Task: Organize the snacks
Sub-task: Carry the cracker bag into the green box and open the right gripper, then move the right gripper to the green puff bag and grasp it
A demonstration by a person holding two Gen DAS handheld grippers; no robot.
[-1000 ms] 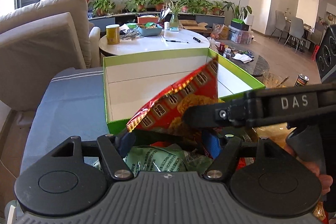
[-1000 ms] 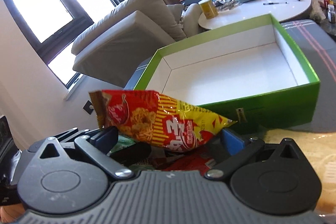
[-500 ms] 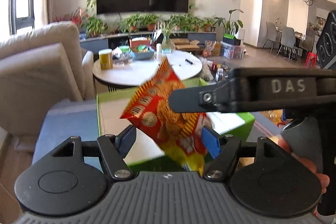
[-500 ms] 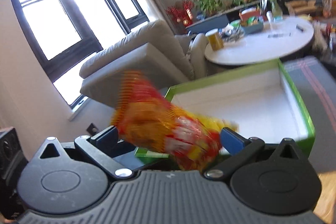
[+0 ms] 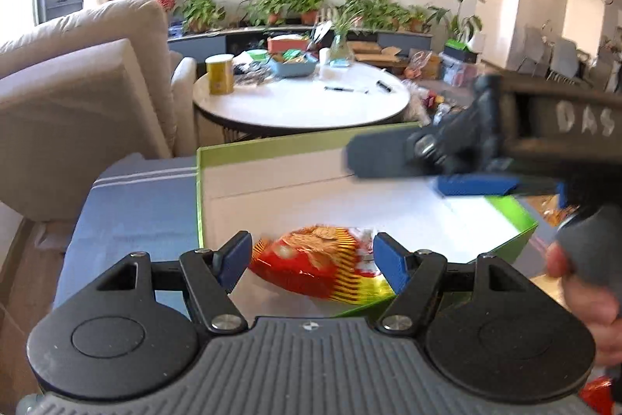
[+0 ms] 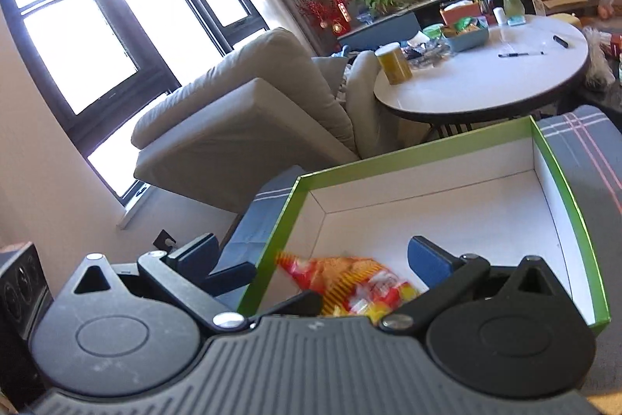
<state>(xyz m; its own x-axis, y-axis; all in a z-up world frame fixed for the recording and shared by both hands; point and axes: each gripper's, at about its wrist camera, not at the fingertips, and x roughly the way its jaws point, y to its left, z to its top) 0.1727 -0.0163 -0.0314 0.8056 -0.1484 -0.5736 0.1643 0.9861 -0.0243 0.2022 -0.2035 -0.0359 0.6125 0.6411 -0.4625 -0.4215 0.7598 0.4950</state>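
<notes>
A red and yellow snack bag [image 5: 318, 269] [image 6: 352, 281] lies blurred on the white floor of the green box [image 5: 311, 139] [image 6: 427, 147], in its near left corner. My left gripper [image 5: 311, 259] hovers above that corner, open; the bag shows between its blue pads [image 5: 233, 259] but no pad presses on it. Above the box's near side my right gripper [image 6: 315, 255] stands wide open with nothing held. In the left wrist view the right gripper [image 5: 408, 174] reaches in from the right over the box, with a hand [image 5: 583, 282] on its handle.
The box sits on a blue striped cloth [image 5: 136, 205]. Behind it stands a round white table [image 5: 303, 104] with a yellow can [image 5: 220, 73], a blue bowl and pens. A beige sofa [image 5: 77, 92] is on the left. Another red packet [image 5: 598, 395] shows at the lower right.
My right gripper has opened and let go of the snack bag, which dropped into the green box. Both grippers lifted away from the snack pile and moved over the box.
</notes>
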